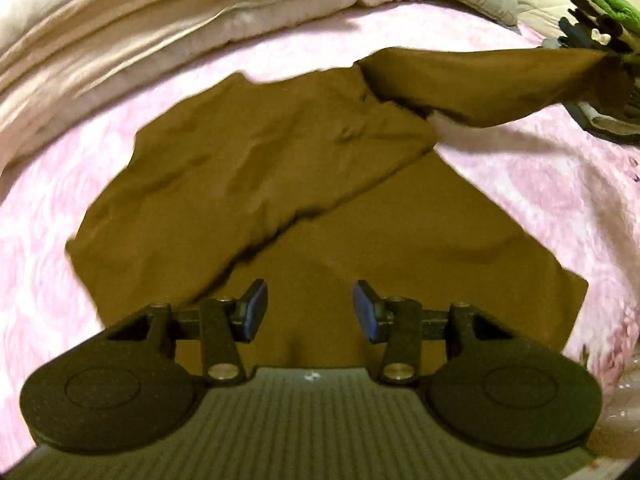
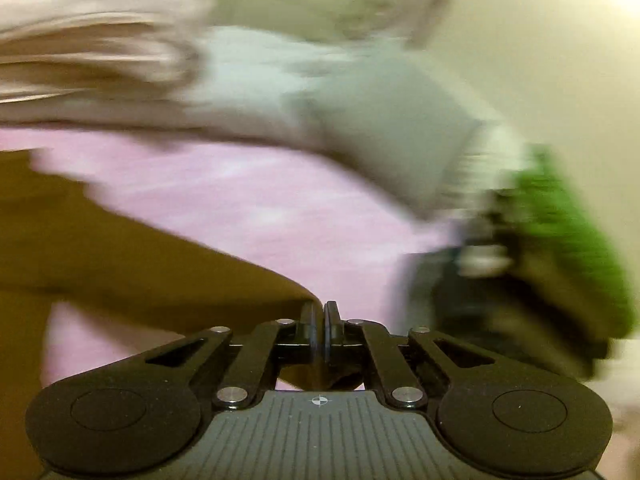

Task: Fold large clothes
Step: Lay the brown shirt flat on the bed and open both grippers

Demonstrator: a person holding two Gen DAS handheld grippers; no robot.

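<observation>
Okay, right claw (image 2: 320,320) clamped on brown garment's (image 1: 280,168) sleeve end, lifted off pink bed (image 1: 540,184). Left claw (image 1: 310,308) apart above the hem. Soft, limp, light; grip edges and corners.

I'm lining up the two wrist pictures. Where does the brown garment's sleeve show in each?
Left wrist: the sleeve stretches across the upper right, lifted toward the right gripper at the edge.
Right wrist: the sleeve runs from the left down to the shut right gripper at bottom centre.
Shared landmark: the pink bedspread.
</observation>
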